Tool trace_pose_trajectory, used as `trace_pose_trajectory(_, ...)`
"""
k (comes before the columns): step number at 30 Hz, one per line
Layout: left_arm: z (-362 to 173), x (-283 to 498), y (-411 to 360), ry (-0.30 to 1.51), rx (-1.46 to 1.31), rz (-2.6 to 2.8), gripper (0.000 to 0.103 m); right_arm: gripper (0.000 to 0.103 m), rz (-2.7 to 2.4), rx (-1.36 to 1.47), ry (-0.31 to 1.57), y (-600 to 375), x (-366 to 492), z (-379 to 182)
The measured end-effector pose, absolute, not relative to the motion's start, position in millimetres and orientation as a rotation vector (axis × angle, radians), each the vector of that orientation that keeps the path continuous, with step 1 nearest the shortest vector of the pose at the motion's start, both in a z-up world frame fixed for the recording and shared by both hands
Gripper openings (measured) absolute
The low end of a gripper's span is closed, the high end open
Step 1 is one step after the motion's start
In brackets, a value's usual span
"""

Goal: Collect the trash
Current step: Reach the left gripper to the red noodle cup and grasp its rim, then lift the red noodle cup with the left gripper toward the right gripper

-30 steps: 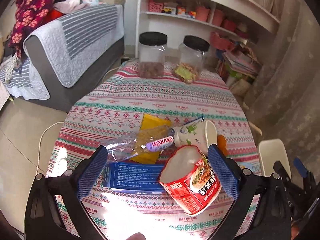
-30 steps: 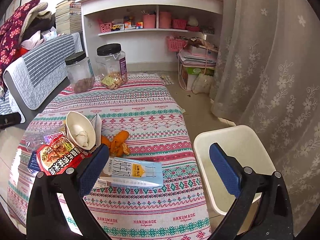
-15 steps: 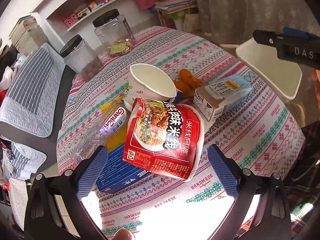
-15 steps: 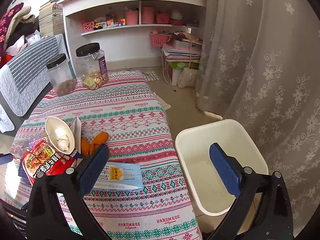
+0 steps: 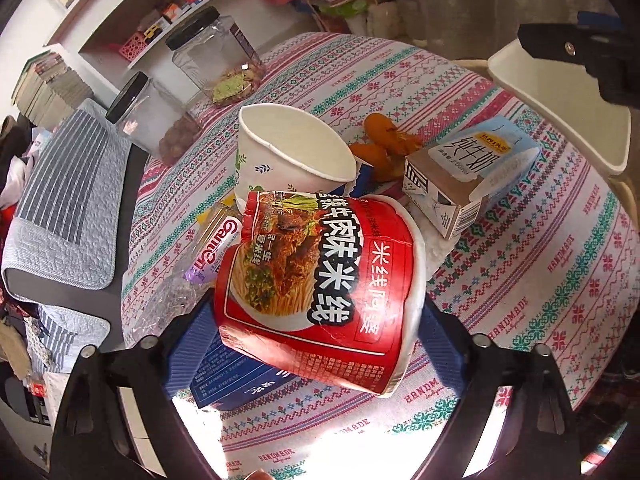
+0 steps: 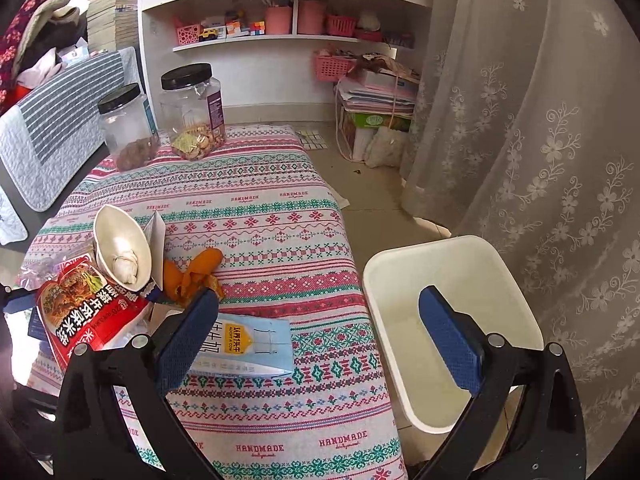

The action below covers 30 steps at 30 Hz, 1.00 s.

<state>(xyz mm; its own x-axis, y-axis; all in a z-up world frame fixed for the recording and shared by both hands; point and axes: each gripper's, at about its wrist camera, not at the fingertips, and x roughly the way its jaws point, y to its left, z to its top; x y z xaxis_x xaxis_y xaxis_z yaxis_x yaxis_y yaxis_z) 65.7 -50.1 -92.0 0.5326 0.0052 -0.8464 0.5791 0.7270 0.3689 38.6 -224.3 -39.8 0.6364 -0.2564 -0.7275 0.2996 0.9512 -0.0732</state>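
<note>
A red instant-noodle cup [image 5: 320, 292] lies on its side between the fingers of my left gripper [image 5: 316, 328], which stands open around it; contact is not clear. The cup also shows in the right wrist view [image 6: 80, 312]. Behind it lie a white paper cup [image 5: 288, 156], orange peel [image 5: 384, 144], a blue milk carton [image 5: 468, 176], a clear plastic wrapper [image 5: 200, 256] and a blue box [image 5: 224, 372]. My right gripper [image 6: 316, 332] is open and empty, above the table edge between the milk carton [image 6: 248, 344] and the white bin [image 6: 452, 320].
Two black-lidded jars [image 6: 192, 112] [image 6: 124, 128] stand at the far end of the patterned tablecloth [image 6: 272, 208]. A sofa with a striped cover [image 6: 52, 128] is at the left, shelves [image 6: 280, 32] behind, a lace curtain [image 6: 540, 140] at the right.
My left gripper has swung around and closed in on the noodle cup, which now fills the space between its fingers. My right gripper has shifted right toward the bin.
</note>
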Motion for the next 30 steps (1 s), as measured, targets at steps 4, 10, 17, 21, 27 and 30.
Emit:
trace_pose_trajectory(4, -80.7, 64.7, -42.3, 0.926, 0.627, -0.342, 0.088, 0.096, -0.306, 0.037, 0.824, -219.3, 38.9, -40.3)
trace_pose_trajectory(10, -52.6, 57.7, -26.0, 0.886, 0.484, -0.273, 0.051, 0.096, -0.306, 0.006, 0.822, -216.5, 38.3, -41.9)
trace_pose_trajectory(17, -44.3, 67.4, 2.8, 0.936, 0.308, -0.228, 0.03, 0.096, -0.291, -0.066, 0.835, -208.7, 39.2, -48.4)
trace_pose_trajectory(21, -29.0, 65.3, 14.2, 0.919, 0.234, -0.236, 0.03, 0.096, -0.287, -0.064, 0.848, -208.9, 40.8, -50.9)
trace_pose_trajectory(27, -21.4, 61.5, 17.5, 0.925, 0.229, -0.251, 0.024, 0.096, -0.264, -0.075, 0.853, -202.9, 41.0, -53.3)
trace_pose_trajectory(30, -29.0, 64.5, 24.6, 0.954, 0.207, -0.216, 0.063, 0.096, -0.258, -0.076, 0.854, -201.5, 40.9, -53.2)
